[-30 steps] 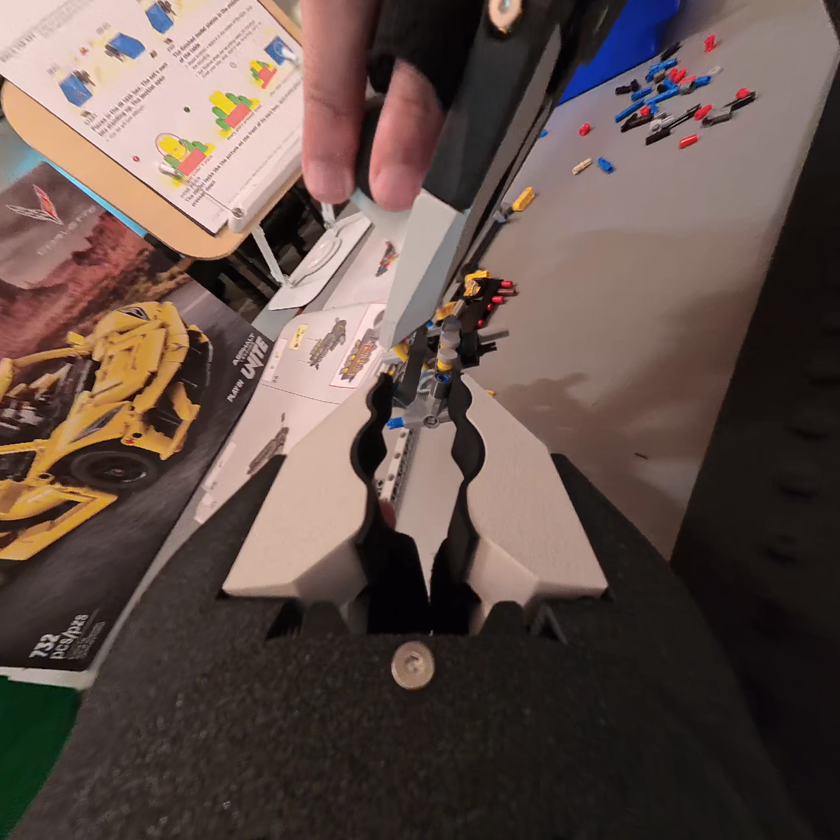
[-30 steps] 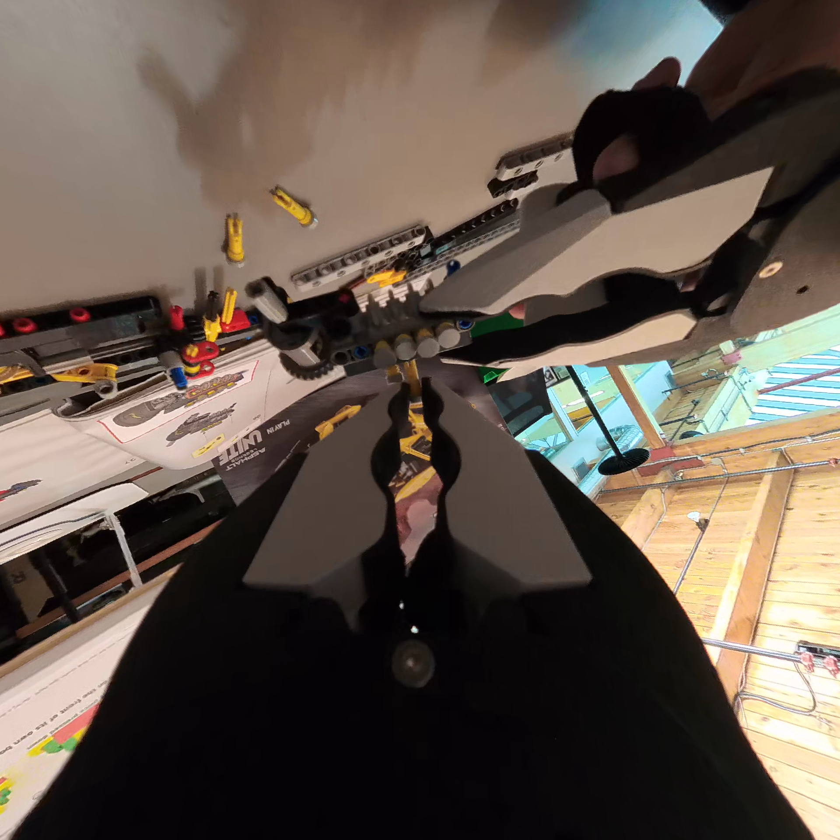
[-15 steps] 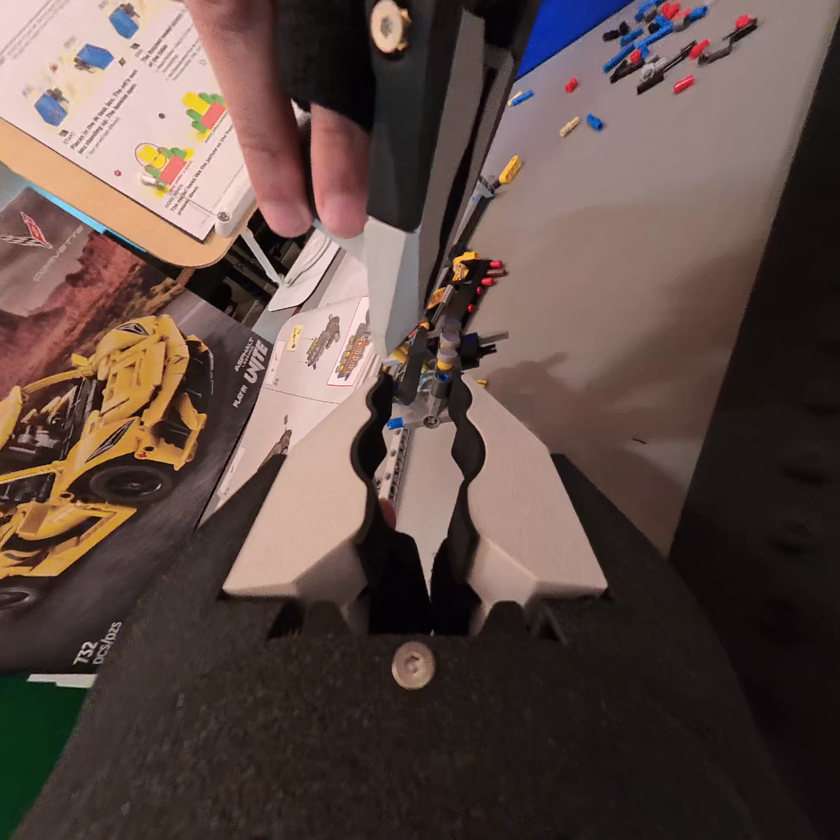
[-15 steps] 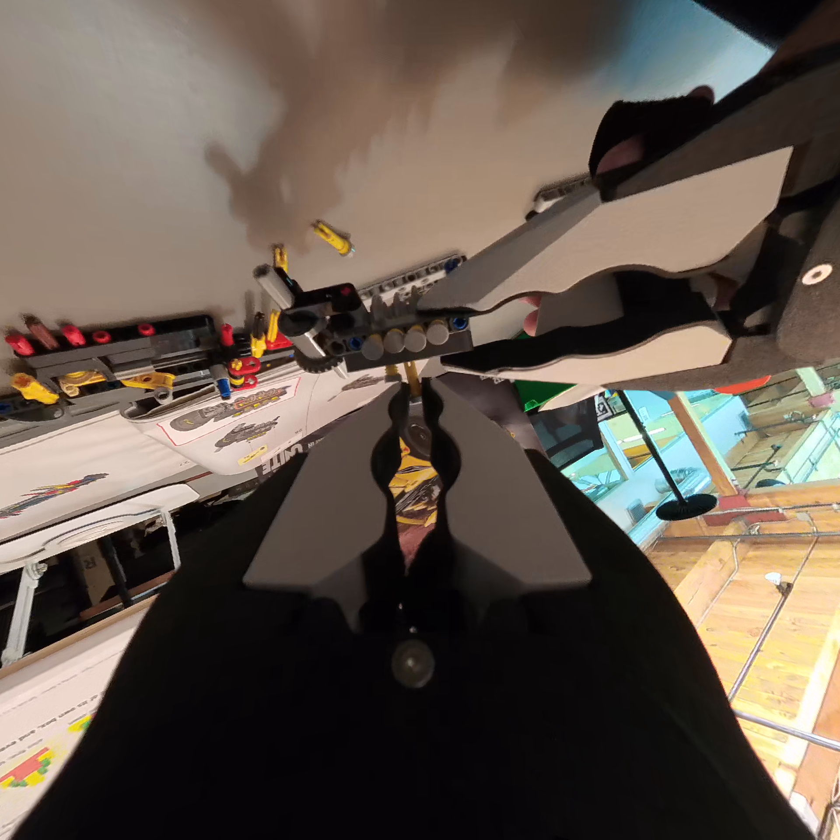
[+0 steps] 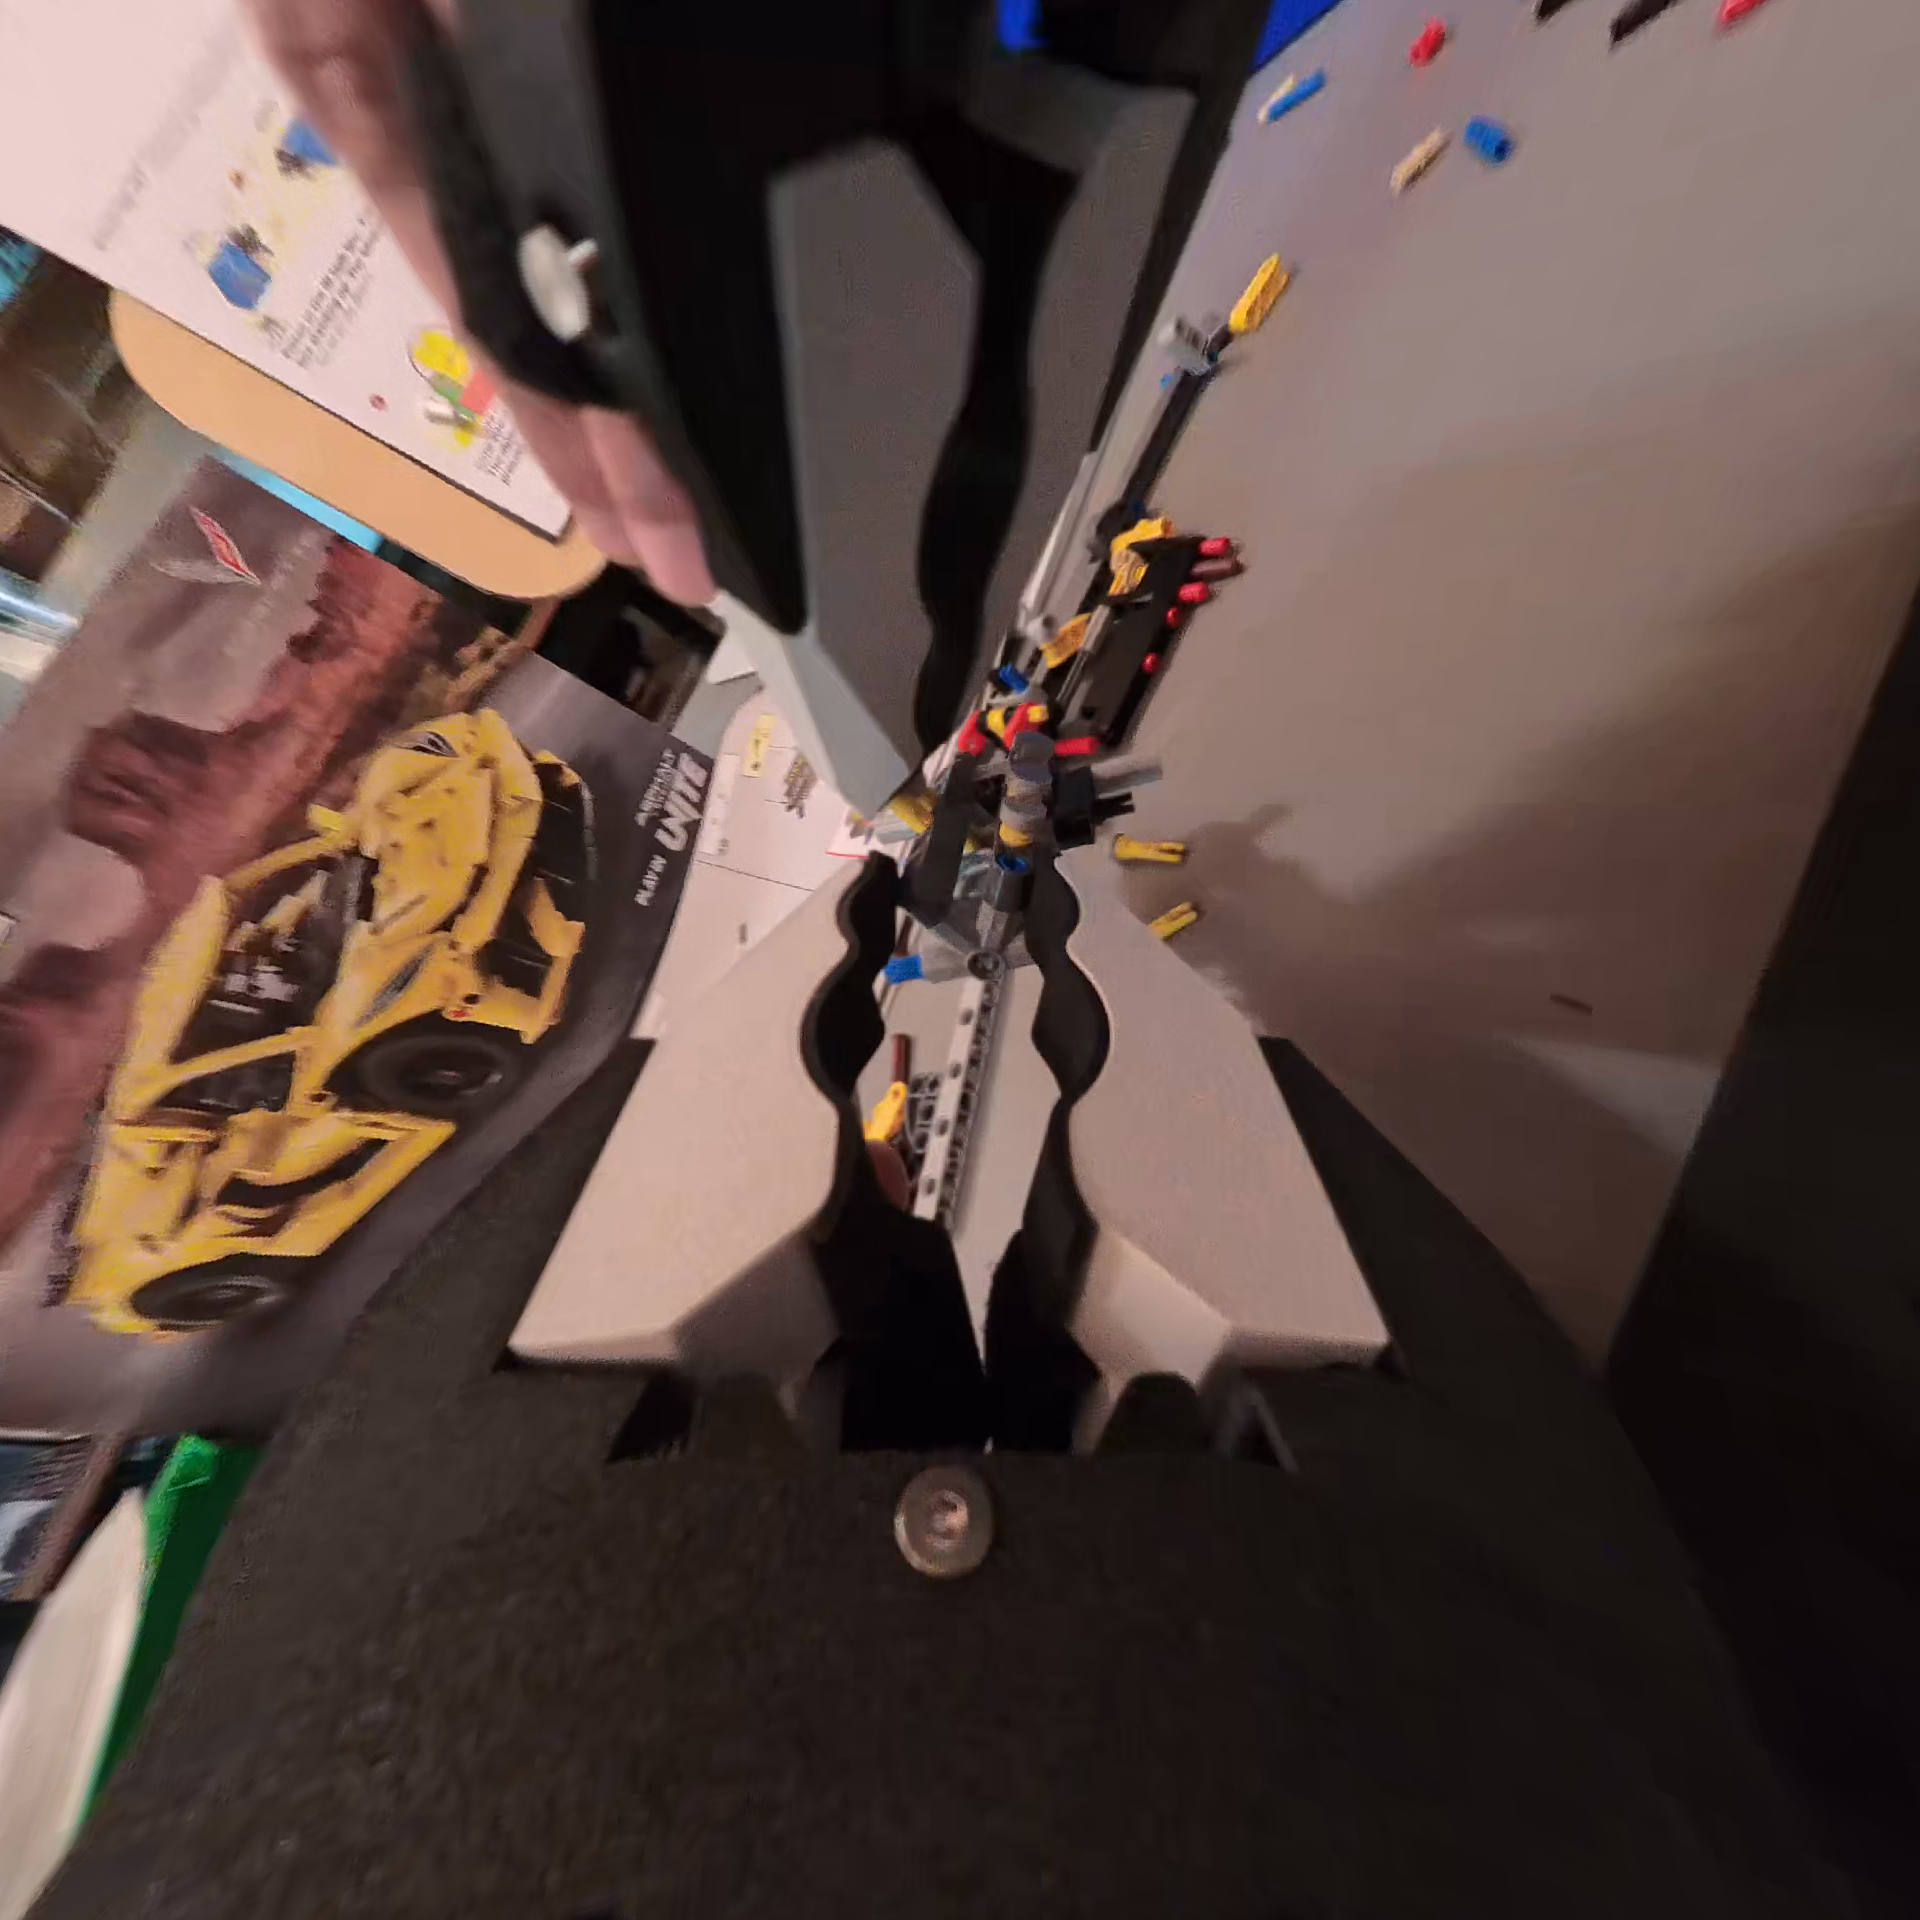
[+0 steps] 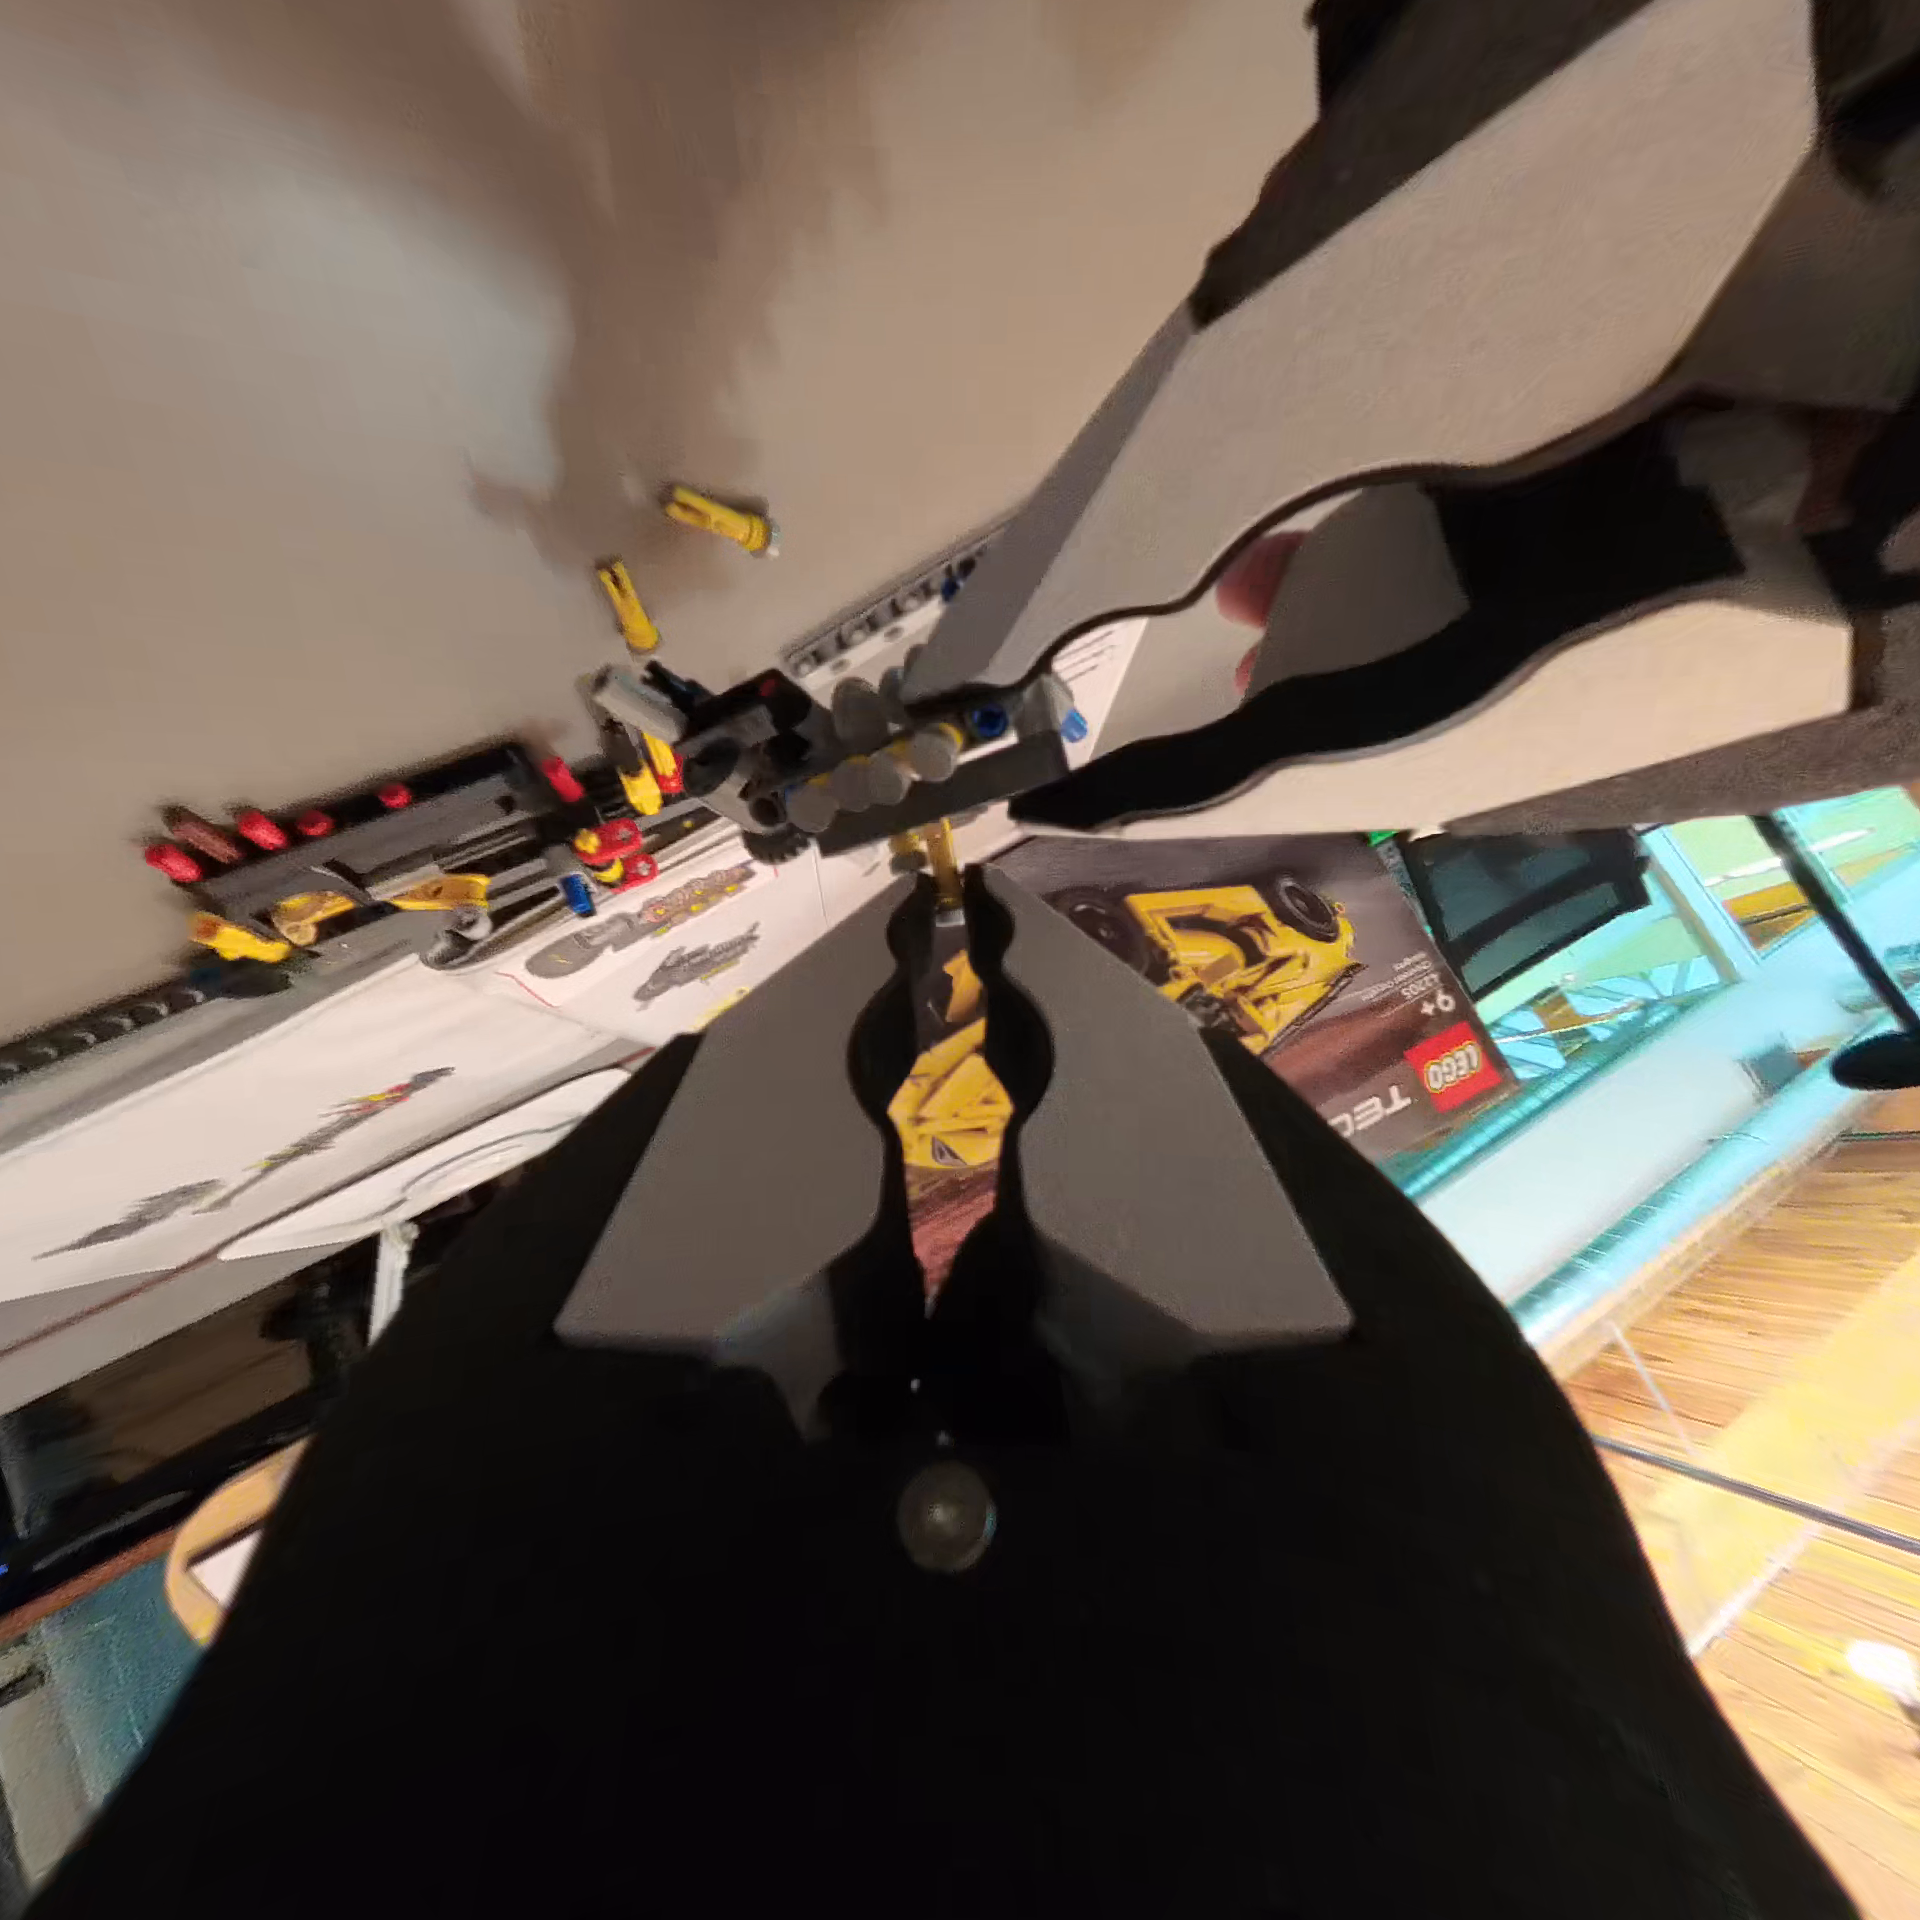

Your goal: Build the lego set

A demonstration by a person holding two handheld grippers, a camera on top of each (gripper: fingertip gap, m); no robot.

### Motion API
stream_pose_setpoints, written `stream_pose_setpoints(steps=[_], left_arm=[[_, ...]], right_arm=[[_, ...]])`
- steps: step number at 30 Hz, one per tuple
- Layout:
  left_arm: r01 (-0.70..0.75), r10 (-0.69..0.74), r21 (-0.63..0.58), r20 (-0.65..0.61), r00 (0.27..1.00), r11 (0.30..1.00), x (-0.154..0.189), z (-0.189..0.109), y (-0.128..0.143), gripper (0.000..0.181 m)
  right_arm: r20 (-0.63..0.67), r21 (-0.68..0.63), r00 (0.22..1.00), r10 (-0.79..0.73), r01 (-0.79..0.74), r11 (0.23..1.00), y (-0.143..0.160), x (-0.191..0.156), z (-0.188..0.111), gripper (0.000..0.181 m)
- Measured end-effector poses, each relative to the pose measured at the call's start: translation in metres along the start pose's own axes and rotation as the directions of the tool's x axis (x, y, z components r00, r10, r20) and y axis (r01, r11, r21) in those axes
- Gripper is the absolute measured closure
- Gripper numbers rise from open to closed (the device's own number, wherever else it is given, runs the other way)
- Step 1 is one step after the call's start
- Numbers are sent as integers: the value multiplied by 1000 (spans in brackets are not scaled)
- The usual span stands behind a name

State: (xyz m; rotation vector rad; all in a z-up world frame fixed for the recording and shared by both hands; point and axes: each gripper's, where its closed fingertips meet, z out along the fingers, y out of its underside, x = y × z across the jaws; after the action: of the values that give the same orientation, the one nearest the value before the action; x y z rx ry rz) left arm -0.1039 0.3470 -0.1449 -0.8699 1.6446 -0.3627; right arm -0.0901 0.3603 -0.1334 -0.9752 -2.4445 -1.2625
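Both tools are meeting mid-air above the table point(image 5: 1558, 520): left gripper point(image 5: 951, 883) is clamping the grey sub-assembly point(image 5: 997, 831), right gripper point(image 6: 945, 883) is pinching a yellow pin point(image 6: 940, 847), needing straight pushing upward into its hole

Two wrist cameras, each looking forward along its own grey fingers, close in on the same small grey-and-black brick assembly point(image 5: 1013, 831) point(image 6: 831, 748) from opposing sides. The left view tilts over the pale grey tabletop point(image 5: 1558, 623); the right view is rolled nearly upside down, the tabletop point(image 6: 312, 312) overhead.
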Motion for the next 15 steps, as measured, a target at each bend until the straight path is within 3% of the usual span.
stream_pose_setpoints(steps=[6, 15], left_arm=[[112, -112, 5, -12, 994, 994, -8, -2, 1, 158], [178, -176, 34, -64, 982, 983, -6, -3, -1, 157]], right_arm=[[-37, -101, 999, 12, -16, 995, 6, 7, 2, 176], [-18, -40, 997, 80, -81, 996, 5, -5, 1, 171]])
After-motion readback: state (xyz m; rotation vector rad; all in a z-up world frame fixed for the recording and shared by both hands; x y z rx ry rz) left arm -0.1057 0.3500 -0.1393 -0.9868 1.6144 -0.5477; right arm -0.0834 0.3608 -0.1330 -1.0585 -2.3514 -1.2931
